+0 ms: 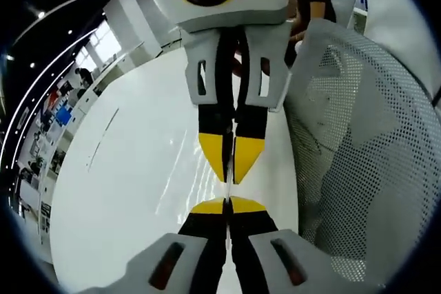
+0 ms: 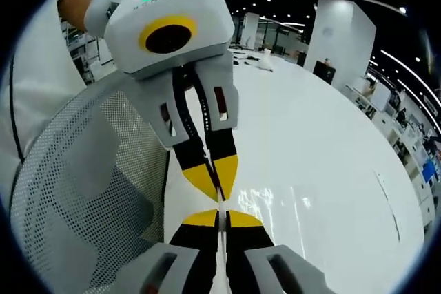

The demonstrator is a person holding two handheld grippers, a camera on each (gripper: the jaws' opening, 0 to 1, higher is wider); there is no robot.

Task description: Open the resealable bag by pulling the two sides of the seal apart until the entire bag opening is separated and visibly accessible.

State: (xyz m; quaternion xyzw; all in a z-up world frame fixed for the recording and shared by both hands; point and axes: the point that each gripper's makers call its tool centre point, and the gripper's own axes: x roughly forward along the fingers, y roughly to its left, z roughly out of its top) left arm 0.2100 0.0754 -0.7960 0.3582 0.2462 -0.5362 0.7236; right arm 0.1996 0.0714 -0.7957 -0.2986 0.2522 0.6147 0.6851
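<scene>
A clear resealable bag (image 1: 227, 191) shows edge-on as a thin pale strip, held above a white table (image 1: 138, 170). My left gripper (image 1: 227, 206) rises from the bottom of the left gripper view, its yellow tips shut on the strip. My right gripper (image 1: 231, 163) faces it from above, also shut on the strip, tip to tip. In the right gripper view the right gripper (image 2: 222, 218) pinches the bag's edge (image 2: 221, 201) from below and the left gripper (image 2: 215, 173) meets it from above. The rest of the bag is too transparent to make out.
A white mesh chair back (image 1: 358, 142) stands close beside the grippers, also seen in the right gripper view as the chair (image 2: 83, 191). A person's white sleeve (image 2: 34, 87) is behind it. The table (image 2: 331, 170) stretches away, with a small object (image 2: 264, 62) at its far end.
</scene>
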